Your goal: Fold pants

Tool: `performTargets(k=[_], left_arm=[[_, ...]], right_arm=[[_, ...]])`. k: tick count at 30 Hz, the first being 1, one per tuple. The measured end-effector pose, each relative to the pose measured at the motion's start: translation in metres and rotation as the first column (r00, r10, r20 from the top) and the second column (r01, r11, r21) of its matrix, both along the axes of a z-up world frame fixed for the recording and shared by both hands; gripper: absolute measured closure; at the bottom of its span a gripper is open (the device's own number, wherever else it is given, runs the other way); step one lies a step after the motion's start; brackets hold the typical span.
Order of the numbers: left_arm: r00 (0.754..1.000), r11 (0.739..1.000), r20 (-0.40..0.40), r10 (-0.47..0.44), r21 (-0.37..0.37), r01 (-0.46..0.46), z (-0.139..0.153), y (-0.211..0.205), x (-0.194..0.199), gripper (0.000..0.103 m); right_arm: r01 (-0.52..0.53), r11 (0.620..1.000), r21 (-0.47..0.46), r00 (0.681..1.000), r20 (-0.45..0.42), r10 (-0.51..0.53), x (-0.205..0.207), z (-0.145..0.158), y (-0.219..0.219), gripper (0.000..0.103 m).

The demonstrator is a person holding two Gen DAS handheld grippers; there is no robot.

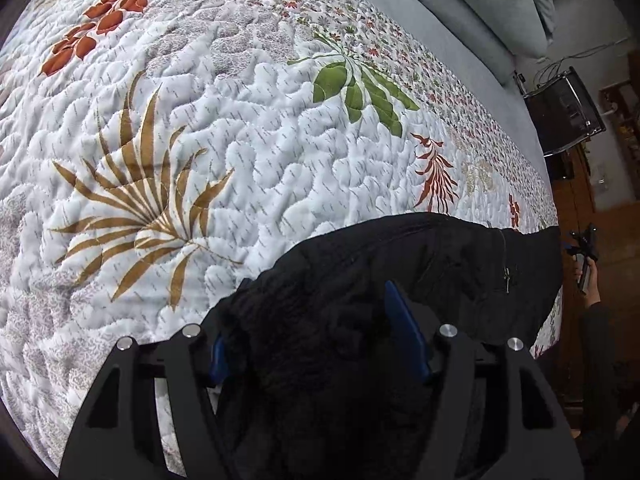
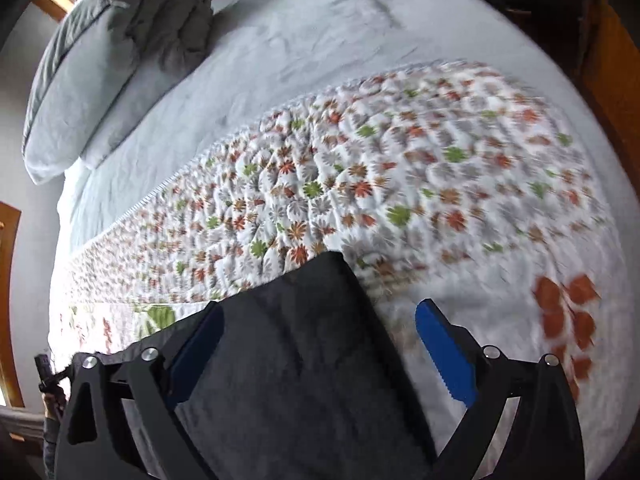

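Note:
The black pants [image 1: 420, 256] lie on the floral quilt [image 1: 240, 140] at the bed's near edge. My left gripper [image 1: 316, 292] points down into a bunched end of them. Dark cloth fills the gap between its blue pads [image 1: 404, 332], and the pad on the other side is partly buried in it. In the right wrist view another flat part of the pants [image 2: 288, 360] reaches between the fingers of my right gripper [image 2: 320, 306]. That gripper stands wide open, its right pad [image 2: 444, 352] clear over the quilt [image 2: 360, 184]. This view is blurred.
A grey sheet [image 2: 300, 40] and grey pillows [image 2: 100, 60] lie beyond the quilt. A dark box [image 1: 564, 108] stands beside the bed over a wooden floor. A hand holds the right gripper [image 1: 584, 248] off the bed's edge.

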State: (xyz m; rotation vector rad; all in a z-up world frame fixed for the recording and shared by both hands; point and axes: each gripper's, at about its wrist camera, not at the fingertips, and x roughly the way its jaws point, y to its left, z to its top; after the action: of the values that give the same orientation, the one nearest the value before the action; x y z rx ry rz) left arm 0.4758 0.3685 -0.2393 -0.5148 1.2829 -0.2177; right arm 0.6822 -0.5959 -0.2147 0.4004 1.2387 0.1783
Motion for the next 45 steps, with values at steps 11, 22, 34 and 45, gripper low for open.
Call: performTargets(k=[11, 22, 34, 45], left_arm=[[0.997, 0.995, 0.04, 0.061, 0.071, -0.064, 0.016, 0.005, -0.006, 0.09], [0.967, 0.995, 0.238, 0.087, 0.027, -0.096, 0.089, 0.0, -0.042, 0.09], [0.897, 0.999, 0.439, 0.046, -0.026, -0.039, 0.163, -0.009, -0.169, 0.09], [0.904, 0.995, 0.416, 0.099, -0.07, -0.076, 0.116, -0.005, -0.319, 0.088]], right_arm=[[-0.106, 0.989, 0.103, 0.993, 0.07, 0.099, -0.025, 0.021, 0.0, 0.092], [-0.046, 0.999, 0.023, 0.959, 0.282, 0.038, -0.108, 0.106, -0.02, 0.095], [0.022, 1.0, 0.022, 0.88, 0.474, -0.03, -0.332, 0.179, -0.067, 0.096], [0.134, 0.98, 0.144, 0.802, 0.566, -0.193, -0.546, 0.099, -0.078, 0.09]])
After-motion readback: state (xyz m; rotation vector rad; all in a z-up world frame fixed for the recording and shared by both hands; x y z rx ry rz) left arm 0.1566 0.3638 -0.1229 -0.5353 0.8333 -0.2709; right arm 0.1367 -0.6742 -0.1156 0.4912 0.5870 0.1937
